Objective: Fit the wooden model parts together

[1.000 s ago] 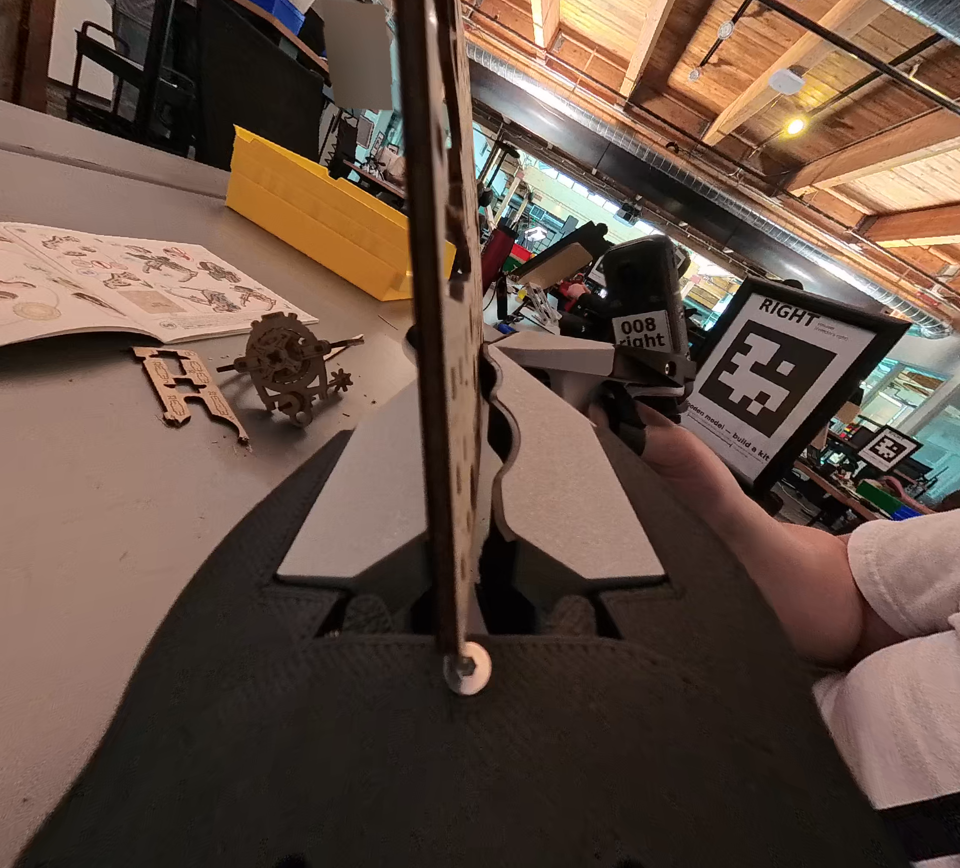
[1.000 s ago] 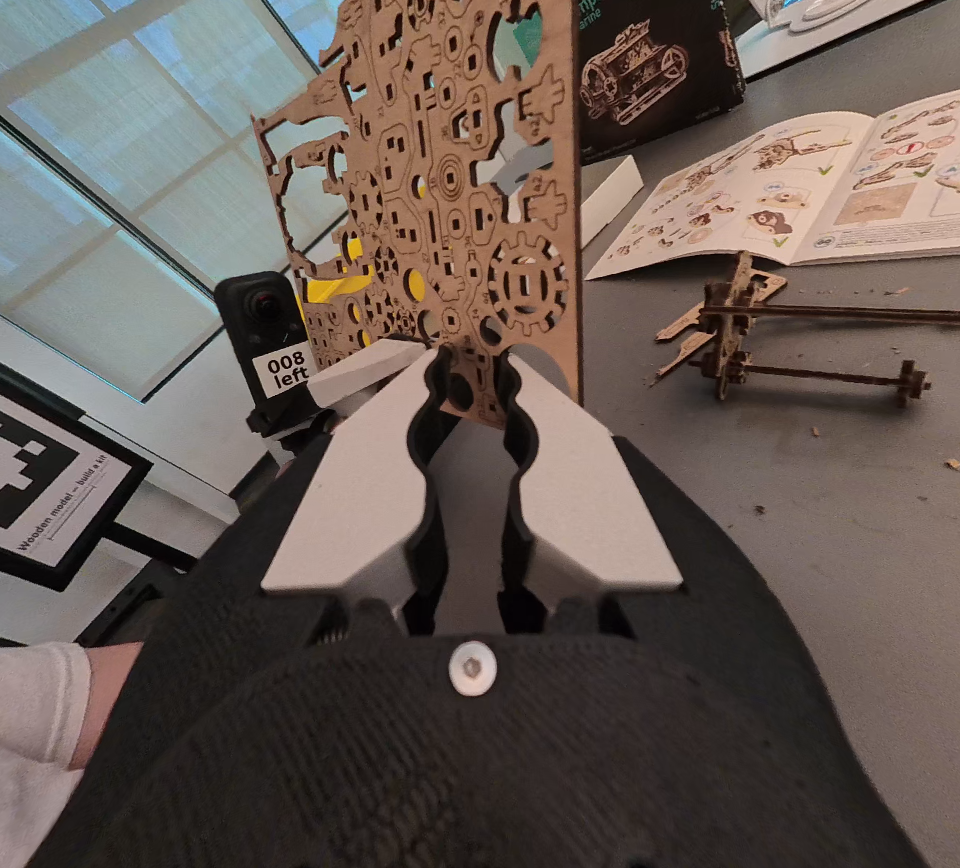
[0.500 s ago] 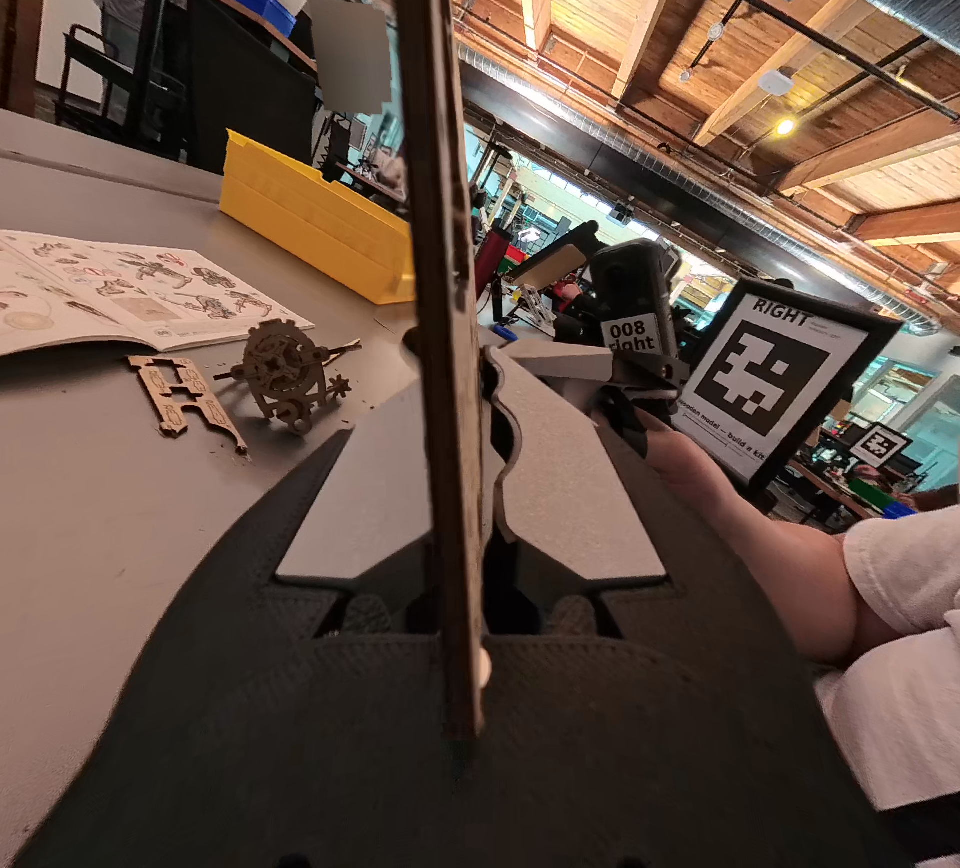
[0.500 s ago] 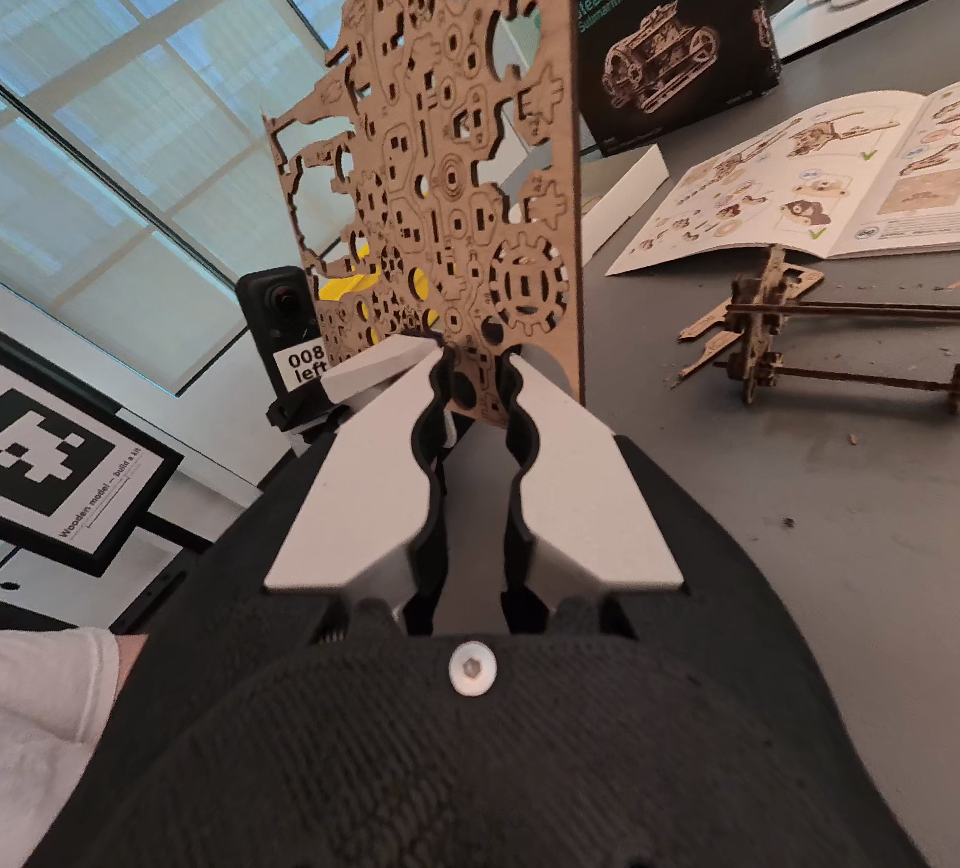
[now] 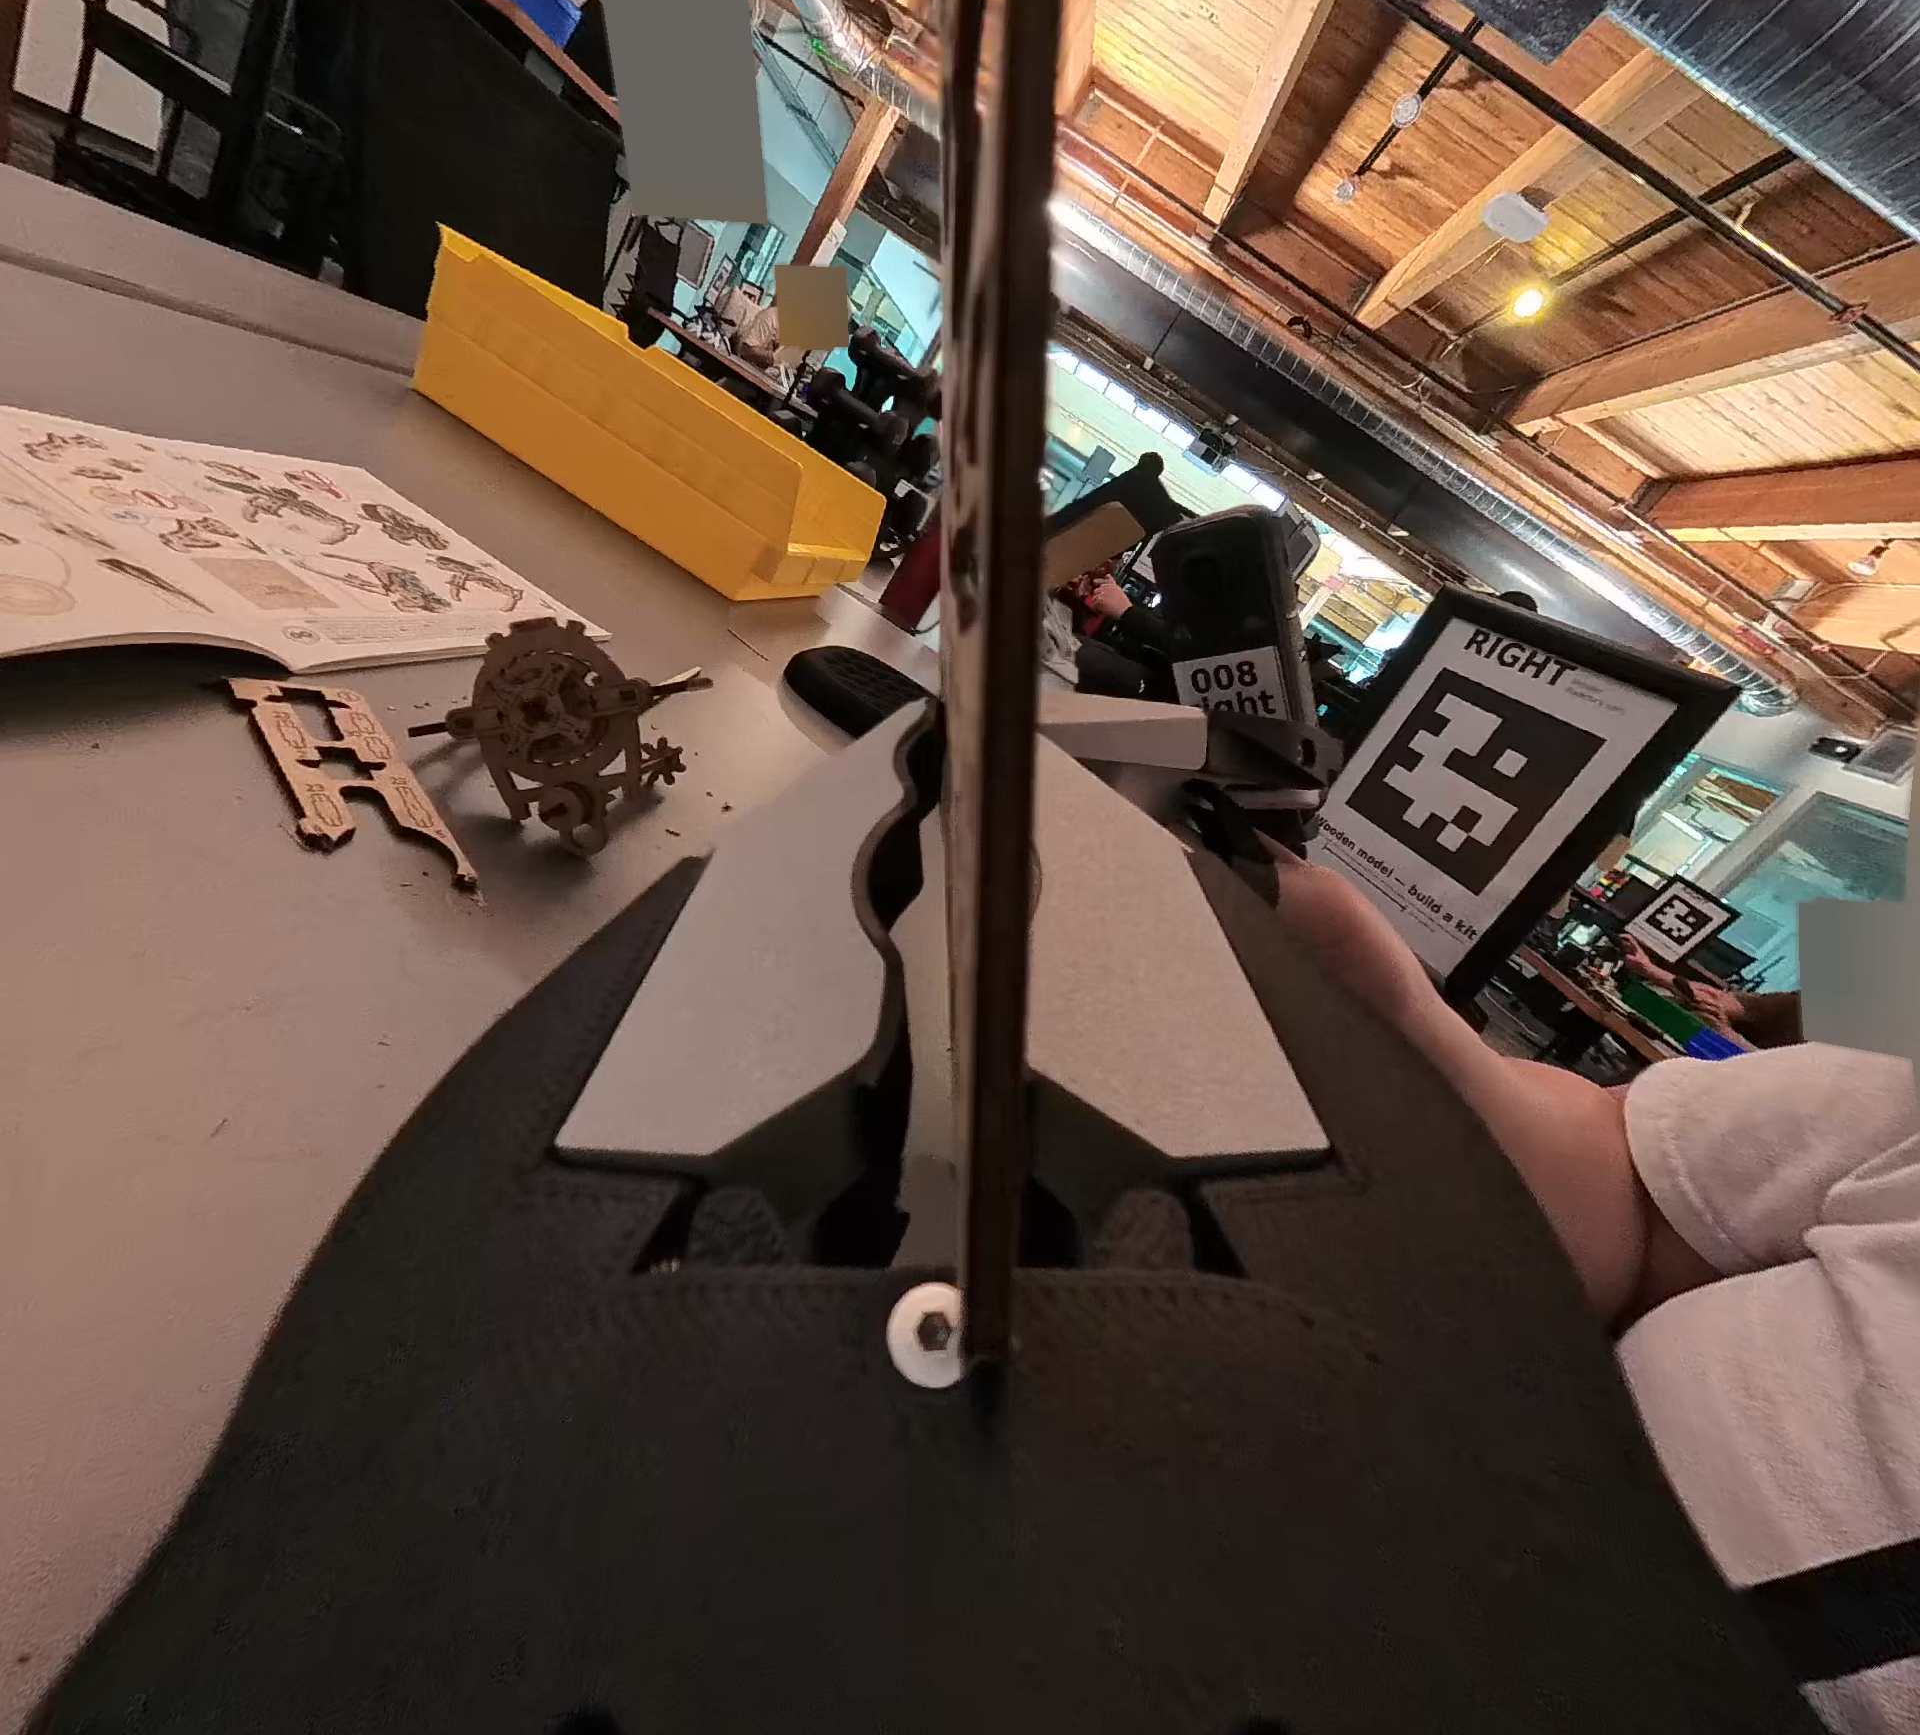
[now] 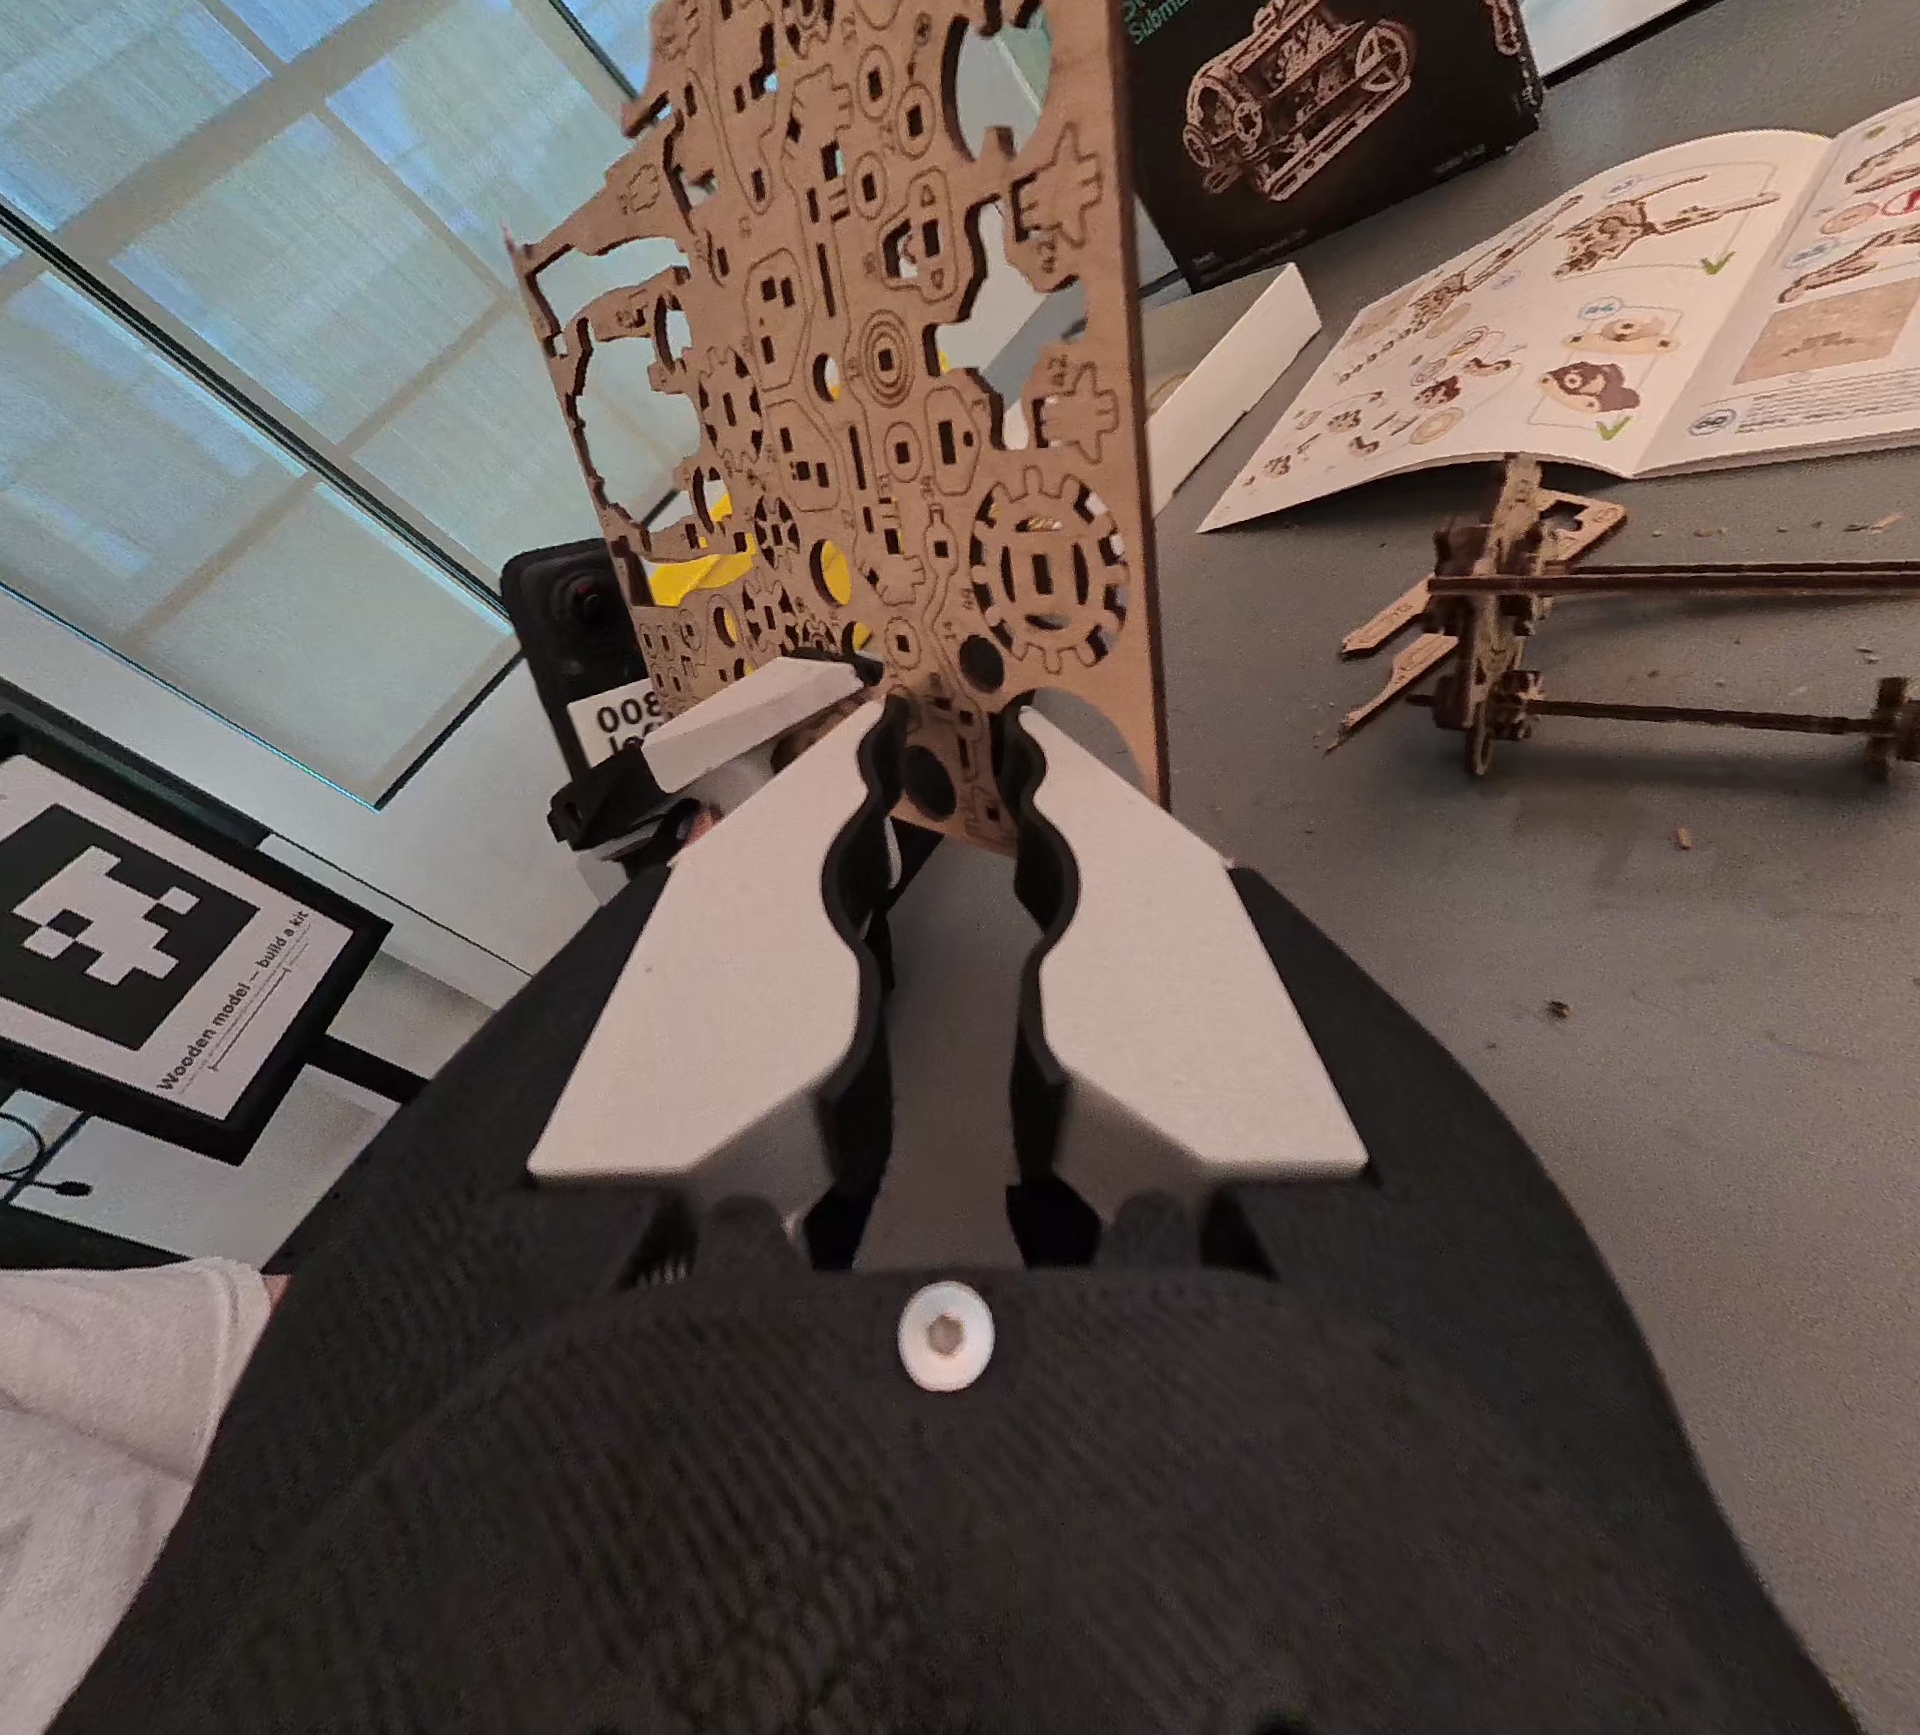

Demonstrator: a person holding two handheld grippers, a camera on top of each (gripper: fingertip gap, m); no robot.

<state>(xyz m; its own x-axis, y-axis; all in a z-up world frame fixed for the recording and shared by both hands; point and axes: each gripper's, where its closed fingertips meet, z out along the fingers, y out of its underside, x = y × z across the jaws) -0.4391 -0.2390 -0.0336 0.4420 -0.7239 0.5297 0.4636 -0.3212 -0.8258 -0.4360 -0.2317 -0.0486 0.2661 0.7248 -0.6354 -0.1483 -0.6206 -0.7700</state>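
Observation:
A laser-cut wooden parts sheet [image 6: 883,283] stands upright above the grey table [image 6: 1558,1010]. My left gripper [image 5: 977,729] is shut on it; in the left wrist view the sheet [image 5: 992,335] shows edge-on between the fingers. My right gripper [image 6: 951,729] is open, its tips either side of the sheet's lower edge near a round hole. The left gripper's finger [image 6: 748,719] shows behind the sheet. A partly built wooden model [image 6: 1496,636] with long rods lies on the table to the right; it also shows in the left wrist view [image 5: 551,740] beside a flat wooden piece [image 5: 343,760].
An open instruction booklet [image 6: 1610,314] and a black kit box [image 6: 1320,44] lie behind the model. A yellow bin [image 5: 644,438] stands at the far table edge. A framed marker sign [image 5: 1475,781] stands behind the right gripper [image 5: 1143,729]. Wood crumbs dot the table. Less than 4 cm separates the two grippers' tips. From either gripper's tips it is about 15 cm to the flat wooden piece [image 5: 343,760].
Both grippers have tilted and shifted slightly with the sheet. The sheet's near end sits a little lower in the left wrist view. The right jaws keep the same gap.

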